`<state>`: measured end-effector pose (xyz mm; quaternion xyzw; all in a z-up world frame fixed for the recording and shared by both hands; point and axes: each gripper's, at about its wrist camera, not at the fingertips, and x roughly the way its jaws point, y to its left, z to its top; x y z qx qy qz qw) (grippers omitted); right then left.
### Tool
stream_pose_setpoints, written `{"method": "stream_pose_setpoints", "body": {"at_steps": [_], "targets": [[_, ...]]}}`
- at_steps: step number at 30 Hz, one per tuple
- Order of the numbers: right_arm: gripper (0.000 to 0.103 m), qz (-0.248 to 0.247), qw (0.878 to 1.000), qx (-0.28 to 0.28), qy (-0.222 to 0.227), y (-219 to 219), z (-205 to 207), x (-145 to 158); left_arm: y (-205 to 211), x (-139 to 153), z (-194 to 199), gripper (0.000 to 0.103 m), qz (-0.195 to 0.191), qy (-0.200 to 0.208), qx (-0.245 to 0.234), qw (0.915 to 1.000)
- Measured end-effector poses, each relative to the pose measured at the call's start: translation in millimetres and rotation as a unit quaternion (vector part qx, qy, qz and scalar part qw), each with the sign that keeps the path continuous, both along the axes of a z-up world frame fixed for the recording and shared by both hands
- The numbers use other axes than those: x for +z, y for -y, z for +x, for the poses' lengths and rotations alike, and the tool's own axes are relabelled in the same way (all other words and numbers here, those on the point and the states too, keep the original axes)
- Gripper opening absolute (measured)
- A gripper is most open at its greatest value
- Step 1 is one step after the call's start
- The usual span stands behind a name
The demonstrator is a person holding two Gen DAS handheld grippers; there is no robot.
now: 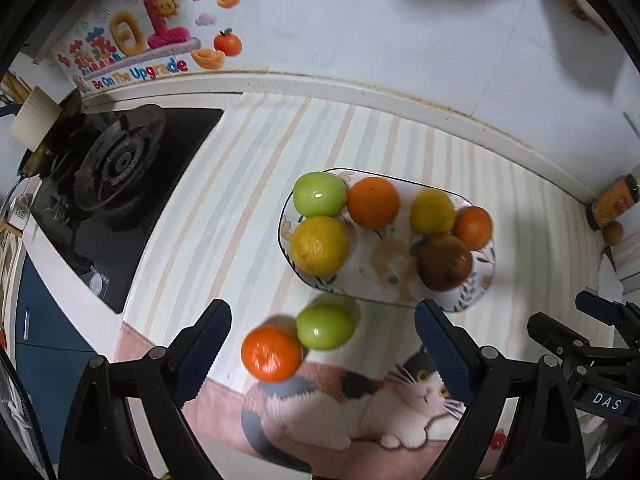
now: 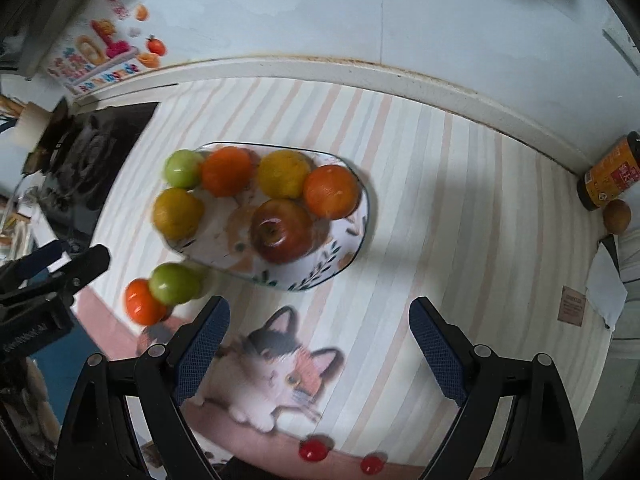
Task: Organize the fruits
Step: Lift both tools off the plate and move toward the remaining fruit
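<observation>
The plate holds 6 fruits. Just beside its near rim, on the mat, lie a green apple and an orange, touching. Left gripper and right gripper hang above, jaws apart, empty.

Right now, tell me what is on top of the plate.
The plate holds six fruits: a green apple, two oranges, two yellow citrus, and a red apple. They cover much of its printed pattern.
</observation>
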<state>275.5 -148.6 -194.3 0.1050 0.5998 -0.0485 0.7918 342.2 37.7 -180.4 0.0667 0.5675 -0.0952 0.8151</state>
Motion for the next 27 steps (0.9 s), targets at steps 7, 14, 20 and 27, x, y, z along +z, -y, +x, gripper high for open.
{"method": "stream_pose_setpoints", "body": {"at_steps": [7, 14, 20, 27], "targets": [[0.093, -0.018, 0.999, 0.021, 0.045, -13.1, -35.3, 51.8, -5.1, 40.7, -35.9, 0.094, -0.024, 0.038, 0.003, 0.999], [0.093, -0.012, 0.997, 0.025, 0.073, -14.5, -61.7, 91.3, -7.6, 75.5, -61.8, 0.094, -0.048, 0.058, -0.001, 0.9971], [0.093, -0.007, 0.996, 0.027, 0.09, -15.9, -80.4, 117.3, -8.1, 96.5, -77.1, 0.094, -0.061, 0.07, -0.003, 0.9956], [0.093, -0.002, 0.995, 0.025, 0.095, -16.8, -85.6, 123.3, -7.4, 104.6, -86.7, 0.094, -0.07, 0.074, 0.0, 0.9948]]}}
